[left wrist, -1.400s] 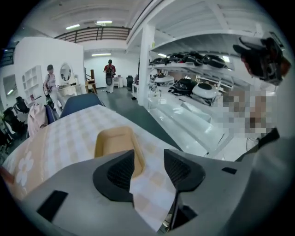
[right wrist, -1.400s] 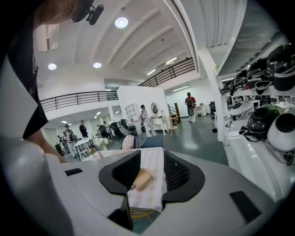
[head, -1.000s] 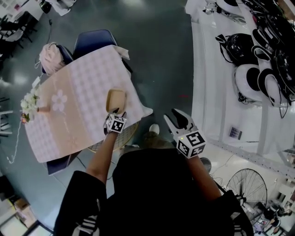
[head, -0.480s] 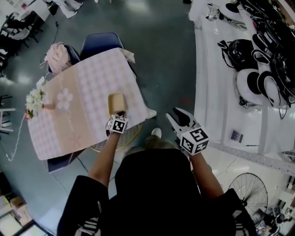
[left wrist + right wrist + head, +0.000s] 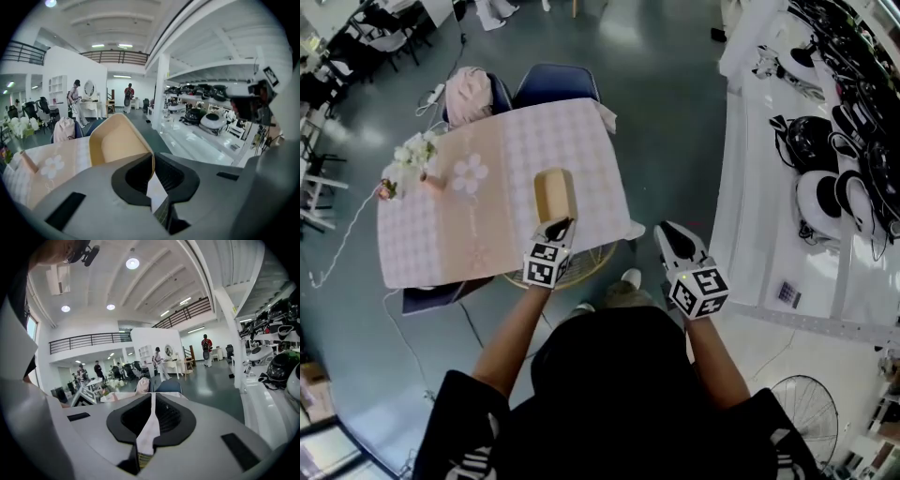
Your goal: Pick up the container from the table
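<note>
Two jaw closures just now. Left gripper [image 5: 558, 228]: clamped on near rim of tan, rounded, plastic-looking container [image 5: 554, 194]. Right gripper [image 5: 675, 246]: pinched together on nothing. Container sat on pink checked-cloth table [image 5: 581, 150] a second back; now raised above it. Pickup seemingly done.

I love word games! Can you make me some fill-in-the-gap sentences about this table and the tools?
The ___ tool grips the container.
The flowers lie on the cloth-covered ___.
Beside the pink bundle stands a blue ___.
Missing words: left, table, chair.
</note>
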Tool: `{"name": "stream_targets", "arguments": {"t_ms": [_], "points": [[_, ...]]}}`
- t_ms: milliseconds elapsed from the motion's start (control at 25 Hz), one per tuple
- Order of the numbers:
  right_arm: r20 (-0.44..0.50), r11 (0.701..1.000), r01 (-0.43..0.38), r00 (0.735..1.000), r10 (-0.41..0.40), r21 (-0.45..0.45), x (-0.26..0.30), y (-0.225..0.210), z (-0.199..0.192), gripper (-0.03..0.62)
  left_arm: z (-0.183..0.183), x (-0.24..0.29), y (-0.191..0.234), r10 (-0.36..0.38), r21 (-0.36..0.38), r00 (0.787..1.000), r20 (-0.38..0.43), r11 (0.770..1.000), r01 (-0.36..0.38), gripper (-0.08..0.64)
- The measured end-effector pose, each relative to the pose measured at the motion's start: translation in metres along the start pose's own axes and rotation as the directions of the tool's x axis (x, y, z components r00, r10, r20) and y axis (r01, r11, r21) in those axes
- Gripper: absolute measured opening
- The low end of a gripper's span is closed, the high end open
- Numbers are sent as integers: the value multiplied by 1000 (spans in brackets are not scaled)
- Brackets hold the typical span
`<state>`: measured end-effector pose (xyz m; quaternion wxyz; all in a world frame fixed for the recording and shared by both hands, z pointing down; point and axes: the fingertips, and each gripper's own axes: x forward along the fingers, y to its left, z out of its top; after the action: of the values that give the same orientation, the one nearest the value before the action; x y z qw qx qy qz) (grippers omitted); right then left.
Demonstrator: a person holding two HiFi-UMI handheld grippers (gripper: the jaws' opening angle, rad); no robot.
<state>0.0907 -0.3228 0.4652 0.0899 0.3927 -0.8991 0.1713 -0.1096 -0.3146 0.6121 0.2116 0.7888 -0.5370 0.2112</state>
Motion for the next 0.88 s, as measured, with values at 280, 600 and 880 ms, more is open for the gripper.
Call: {"name": "stream_targets", "arguments": {"t_ms": [280,600,880], "points": [[14,998,-18,1000,18,-56,6,48,12,2,41,-107,-1,65,-37,979,191,998,-59,18],[69,989,-9,997,20,-149,-4,90,24,0,64,-192,-15,89,-82,940,329,994,-66,18],[68,981,-41,996,55,-189,1,121,15,-2,55,-218,-4,121,-159,926,358,985,-67,18]]}}
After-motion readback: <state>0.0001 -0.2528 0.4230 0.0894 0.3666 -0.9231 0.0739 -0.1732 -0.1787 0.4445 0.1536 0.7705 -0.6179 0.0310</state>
